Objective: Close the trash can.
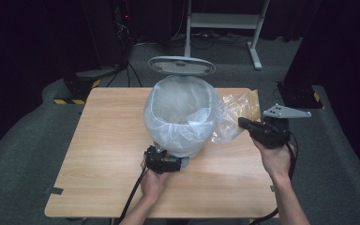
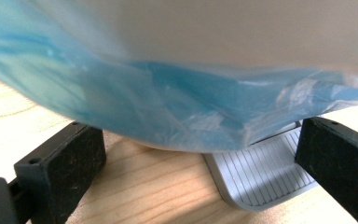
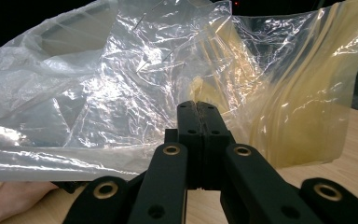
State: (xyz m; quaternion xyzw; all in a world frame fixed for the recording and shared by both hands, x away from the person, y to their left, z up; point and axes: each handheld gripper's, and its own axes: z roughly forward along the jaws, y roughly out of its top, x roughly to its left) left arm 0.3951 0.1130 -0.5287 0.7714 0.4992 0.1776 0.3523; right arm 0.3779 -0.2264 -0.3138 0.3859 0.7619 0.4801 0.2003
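A small pedal bin [image 1: 180, 112] stands at the middle of the wooden worktop [image 1: 103, 154] with its lid [image 1: 182, 65] tipped up at 12 o'clock and a clear bag [image 1: 229, 117] lining it, the film folded over the rim and spilling out toward 3 o'clock.

The right gripper [image 1: 243, 123], at 3 o'clock from the bin, has its jaws pressed fully together; in the right gripper view the loose film [image 3: 135, 79] billows right at the tips [image 3: 198, 107], so it appears pinched between them. The left gripper [image 1: 166, 164] sits at 6 o'clock, low against the bin's base. Its jaws stand wide apart with nothing gripped — the bag-covered wall hangs above them and the ribbed pedal [image 2: 265, 175] lies just inside the right-hand one.

The work in hand looks like fitting or drawing out the liner. Risks from here, as I judge them:
- Thin film stretched from one pinch point may tear or slip free.
- A sideways tug could drag or tip the light bin, since the left jaws only brace it and do not clamp it.
- Pressing the pedal by accident would jolt the lid.
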